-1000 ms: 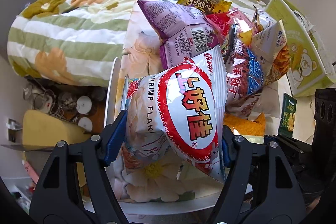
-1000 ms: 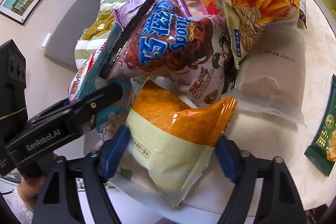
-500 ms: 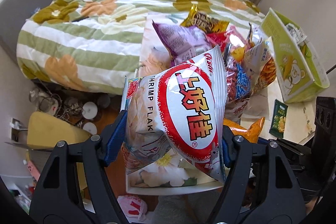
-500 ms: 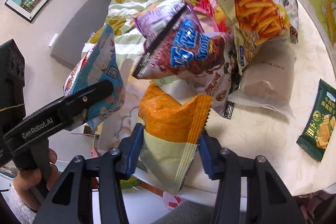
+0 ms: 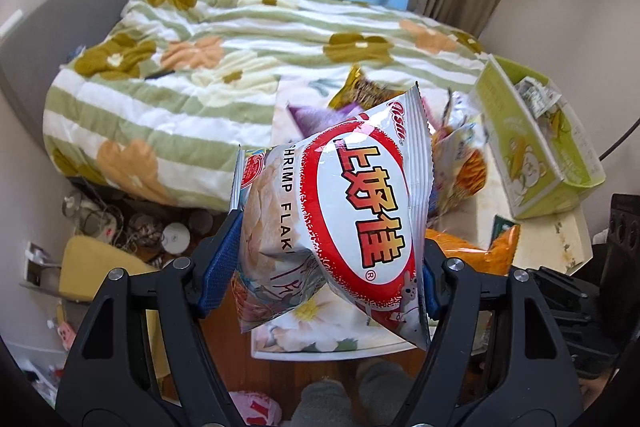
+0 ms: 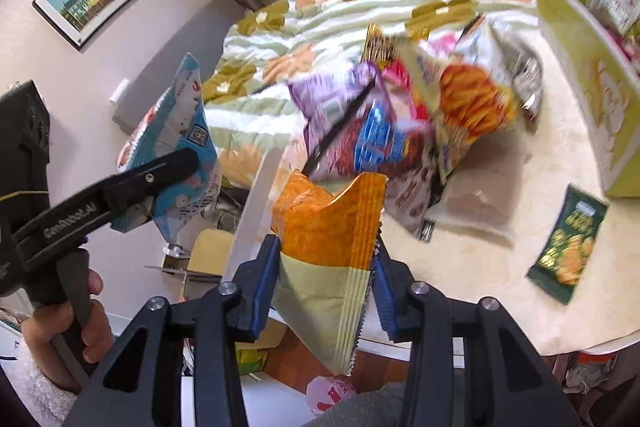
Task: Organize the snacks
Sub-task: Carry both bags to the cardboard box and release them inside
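My left gripper [image 5: 324,267] is shut on a white and red shrimp flakes bag [image 5: 352,203], held up above the table edge. In the right wrist view the same bag [image 6: 176,147] shows its blue back, clamped in the left gripper [image 6: 176,167] with a hand on the handle. My right gripper [image 6: 326,279] is shut on an orange and pale green snack bag [image 6: 328,235], lifted off the table. A pile of snack bags [image 6: 400,115] lies behind on the cream table [image 6: 500,259]. A small dark green packet [image 6: 568,247] lies apart at the right.
A green carton [image 5: 536,147] with packets inside stands at the table's right side. A bed with a striped floral quilt [image 5: 224,67] lies beyond the table. Clutter and a yellow stool [image 5: 92,263] are on the floor at the left.
Both grippers have risen with their bags, so the table and pile look farther off. The right jaws narrowed onto the orange and green bag and lifted it off the table.
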`<state>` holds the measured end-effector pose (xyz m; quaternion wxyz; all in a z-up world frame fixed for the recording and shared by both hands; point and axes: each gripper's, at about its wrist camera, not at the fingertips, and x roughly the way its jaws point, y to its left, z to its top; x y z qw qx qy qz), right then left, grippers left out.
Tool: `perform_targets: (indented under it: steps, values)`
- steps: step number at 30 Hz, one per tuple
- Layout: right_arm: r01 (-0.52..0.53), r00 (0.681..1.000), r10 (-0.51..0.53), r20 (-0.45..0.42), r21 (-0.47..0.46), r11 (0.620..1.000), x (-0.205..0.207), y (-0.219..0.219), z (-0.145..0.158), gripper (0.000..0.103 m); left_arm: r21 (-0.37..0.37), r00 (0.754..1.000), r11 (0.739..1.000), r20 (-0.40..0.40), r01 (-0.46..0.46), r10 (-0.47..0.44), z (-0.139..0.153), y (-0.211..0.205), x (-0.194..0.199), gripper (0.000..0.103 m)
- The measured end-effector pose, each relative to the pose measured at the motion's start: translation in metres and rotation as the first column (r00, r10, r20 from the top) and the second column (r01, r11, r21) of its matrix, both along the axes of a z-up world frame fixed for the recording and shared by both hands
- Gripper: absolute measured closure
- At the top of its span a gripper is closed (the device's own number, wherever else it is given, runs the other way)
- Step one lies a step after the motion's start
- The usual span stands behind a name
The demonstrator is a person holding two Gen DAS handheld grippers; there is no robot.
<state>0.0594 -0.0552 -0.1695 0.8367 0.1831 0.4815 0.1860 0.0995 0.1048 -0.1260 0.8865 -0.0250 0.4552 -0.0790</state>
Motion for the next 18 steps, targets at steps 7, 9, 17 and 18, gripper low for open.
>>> perform_targets:
  steps: [7,9,17,18]
  values:
    - [0.048,0.995,-0.048,0.089,0.010,0.999,0.004,-0.043,0.049,0.063,-0.013,0.998,0.999,0.045,0.044,-0.043,0.031,-0.041,0.015,0.033]
    - [0.072,0.990,-0.073,0.117,0.016,0.997,0.006,-0.063,0.064,0.063,-0.016,0.996,0.998,0.059,0.062,-0.061,0.039,-0.061,0.021,0.033]
    - [0.190,0.961,-0.181,0.210,-0.023,0.981,0.017,-0.180,0.117,0.063,-0.050,0.984,0.988,0.110,0.149,-0.143,0.074,-0.176,0.049,0.033]
    - [0.205,0.958,-0.195,0.211,-0.029,0.978,0.018,-0.195,0.121,0.063,-0.051,0.981,0.985,0.116,0.163,-0.157,0.078,-0.194,0.053,0.033]
